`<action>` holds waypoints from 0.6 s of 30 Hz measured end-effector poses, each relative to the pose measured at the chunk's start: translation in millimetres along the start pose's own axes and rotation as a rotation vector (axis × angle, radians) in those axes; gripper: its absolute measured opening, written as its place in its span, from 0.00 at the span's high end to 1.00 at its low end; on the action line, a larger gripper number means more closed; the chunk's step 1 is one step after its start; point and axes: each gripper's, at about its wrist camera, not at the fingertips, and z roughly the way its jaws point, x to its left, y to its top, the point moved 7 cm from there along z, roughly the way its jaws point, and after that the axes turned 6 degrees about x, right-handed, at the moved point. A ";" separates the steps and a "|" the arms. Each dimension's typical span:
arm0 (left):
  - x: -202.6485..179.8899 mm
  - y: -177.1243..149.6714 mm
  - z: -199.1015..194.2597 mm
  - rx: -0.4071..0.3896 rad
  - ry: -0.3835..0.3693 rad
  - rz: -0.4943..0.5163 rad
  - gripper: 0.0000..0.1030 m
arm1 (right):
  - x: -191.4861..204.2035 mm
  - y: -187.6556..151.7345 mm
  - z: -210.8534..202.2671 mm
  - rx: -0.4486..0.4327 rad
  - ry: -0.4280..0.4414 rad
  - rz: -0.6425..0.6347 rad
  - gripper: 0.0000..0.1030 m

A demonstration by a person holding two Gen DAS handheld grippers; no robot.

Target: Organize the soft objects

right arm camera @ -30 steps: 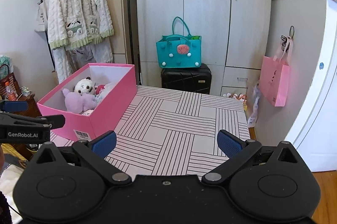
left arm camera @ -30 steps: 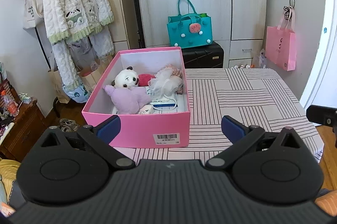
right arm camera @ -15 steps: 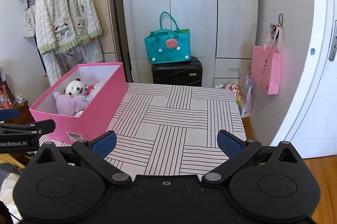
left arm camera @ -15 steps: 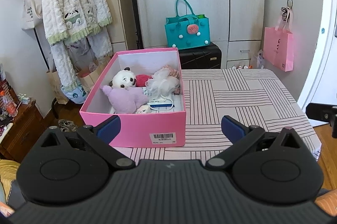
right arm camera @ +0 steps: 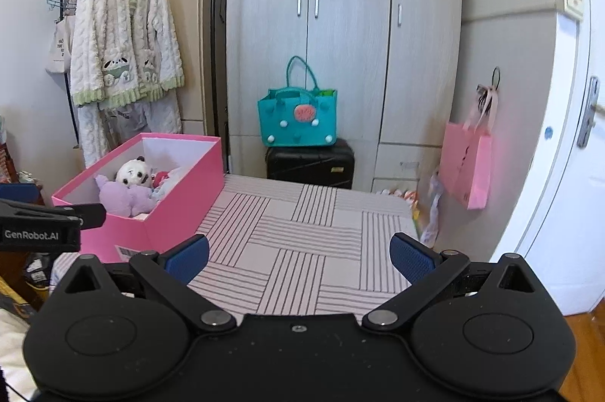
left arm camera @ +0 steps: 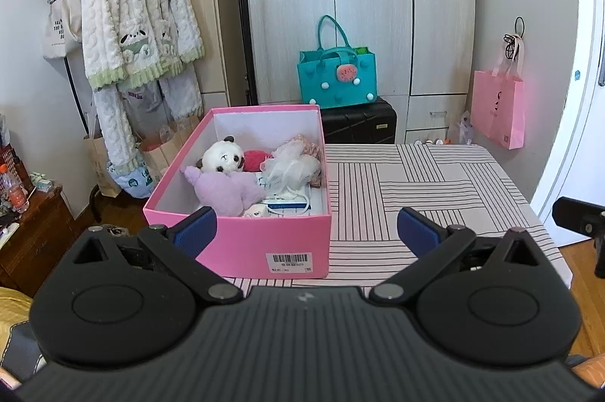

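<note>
An open pink box (left arm camera: 242,243) stands on the left of the striped table (left arm camera: 416,183). It holds a panda plush (left arm camera: 221,157), a purple plush (left arm camera: 227,188), a red soft item (left arm camera: 254,160), a white mesh puff (left arm camera: 289,167) and small packets. My left gripper (left arm camera: 306,228) is open and empty, held back from the box's near wall. My right gripper (right arm camera: 298,256) is open and empty above the table's near edge. The box (right arm camera: 166,209) lies to its left, with the panda (right arm camera: 132,171) showing inside. The left gripper's side (right arm camera: 41,224) shows at the left edge.
A teal bag (left arm camera: 336,77) sits on a black suitcase (left arm camera: 359,124) before a grey wardrobe (left arm camera: 359,5). A pink bag (left arm camera: 499,113) hangs on the right wall. A fluffy robe (left arm camera: 136,24) hangs on a rack at the left. A white door (right arm camera: 567,137) is at the right.
Both grippers have drawn back and risen from the table, so the box and table look farther off. The right view has swung a little right. Both stay open and empty.
</note>
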 end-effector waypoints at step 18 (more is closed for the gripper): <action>0.4 -0.3 -2.1 -0.055 -0.007 0.003 0.00 | 1.5 -2.7 3.9 -0.021 -0.011 -0.011 0.00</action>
